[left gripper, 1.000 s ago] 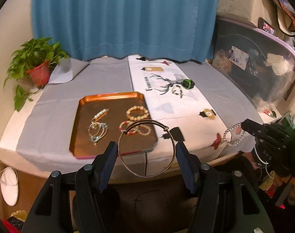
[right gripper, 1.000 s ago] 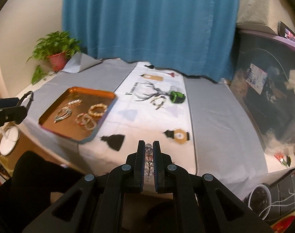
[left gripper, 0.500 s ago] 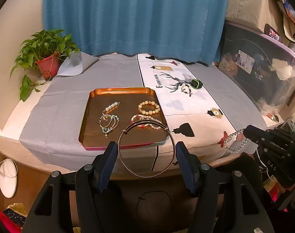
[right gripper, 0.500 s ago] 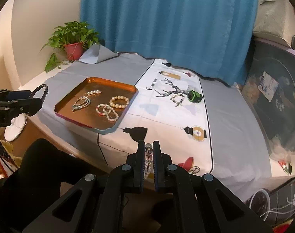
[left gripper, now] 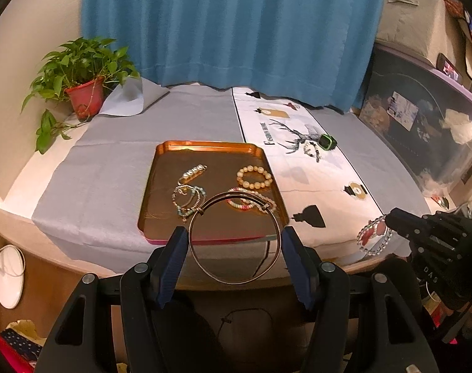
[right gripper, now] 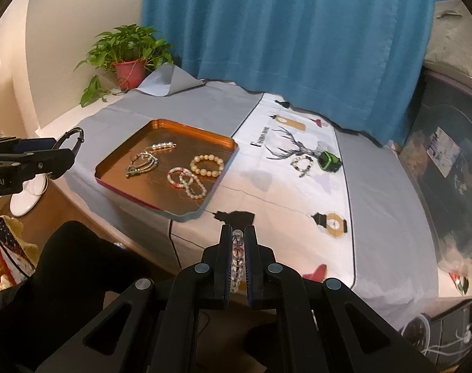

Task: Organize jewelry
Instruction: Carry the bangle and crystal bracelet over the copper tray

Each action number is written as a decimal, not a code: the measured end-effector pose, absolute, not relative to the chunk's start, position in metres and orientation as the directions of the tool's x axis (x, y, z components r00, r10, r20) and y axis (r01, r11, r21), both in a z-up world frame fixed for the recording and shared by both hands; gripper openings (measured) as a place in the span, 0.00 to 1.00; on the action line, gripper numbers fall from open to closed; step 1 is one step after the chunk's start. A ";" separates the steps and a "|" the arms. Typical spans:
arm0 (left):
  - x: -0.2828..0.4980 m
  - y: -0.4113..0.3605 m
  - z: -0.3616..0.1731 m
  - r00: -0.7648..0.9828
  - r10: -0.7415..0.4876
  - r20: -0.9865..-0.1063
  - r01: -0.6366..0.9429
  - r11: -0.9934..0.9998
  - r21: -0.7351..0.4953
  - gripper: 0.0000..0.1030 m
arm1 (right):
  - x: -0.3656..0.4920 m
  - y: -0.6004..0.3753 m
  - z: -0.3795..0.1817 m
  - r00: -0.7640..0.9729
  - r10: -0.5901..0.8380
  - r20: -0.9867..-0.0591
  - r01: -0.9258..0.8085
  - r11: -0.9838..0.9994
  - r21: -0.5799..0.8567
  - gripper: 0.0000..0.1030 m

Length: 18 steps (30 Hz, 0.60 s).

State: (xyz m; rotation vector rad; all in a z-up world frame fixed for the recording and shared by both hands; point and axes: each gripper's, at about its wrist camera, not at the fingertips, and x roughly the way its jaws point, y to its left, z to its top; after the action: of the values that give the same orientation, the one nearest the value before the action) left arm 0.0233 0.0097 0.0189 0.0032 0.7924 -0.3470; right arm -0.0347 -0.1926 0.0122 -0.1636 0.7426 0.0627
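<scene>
Carrying bangle (left gripper: 234, 239) in left gripper (left gripper: 232, 255), clear bead bracelet (right gripper: 237, 259) clenched in right gripper (right gripper: 238, 264); we aim both at tray (left gripper: 204, 148) near tabletop's front edge.

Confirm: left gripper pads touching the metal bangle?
Touching. The left wrist view shows the left gripper with both blue pads pressed against opposite sides of the metal bangle, no gap visible.

Left gripper (left gripper: 234, 245): matte black frame of angular, cut-out link arms joined by round grey screws; two long fingers (left gripper: 170, 259) faced with dark blue ribbed pads. Right gripper (right gripper: 238, 259): the same black frame and grey screws, its jaws lined with blue pads. Seen from the right wrist camera, the left gripper's side bears white lettering ending "bot.AI". The person wears dark black clothing (right gripper: 71, 267), visible below the right gripper.
</scene>
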 end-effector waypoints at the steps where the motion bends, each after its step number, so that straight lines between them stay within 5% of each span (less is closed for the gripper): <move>1: 0.026 0.012 0.018 0.649 -0.303 -0.698 0.303 0.944 -0.128 0.56 | -0.031 -0.190 0.012 0.734 0.004 -0.679 -0.121 0.985 -0.126 0.08; 18: 0.095 0.020 -0.005 0.642 -0.265 -0.719 0.282 0.954 -0.099 0.56 | 0.058 -0.147 0.001 0.713 0.109 -0.693 -0.223 0.972 -0.077 0.08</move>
State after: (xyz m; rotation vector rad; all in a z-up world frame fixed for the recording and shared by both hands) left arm 0.0945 0.0203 -0.0049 0.0228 0.8159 -0.3118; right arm 0.0580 -0.1469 0.0009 -0.1595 0.7562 0.1848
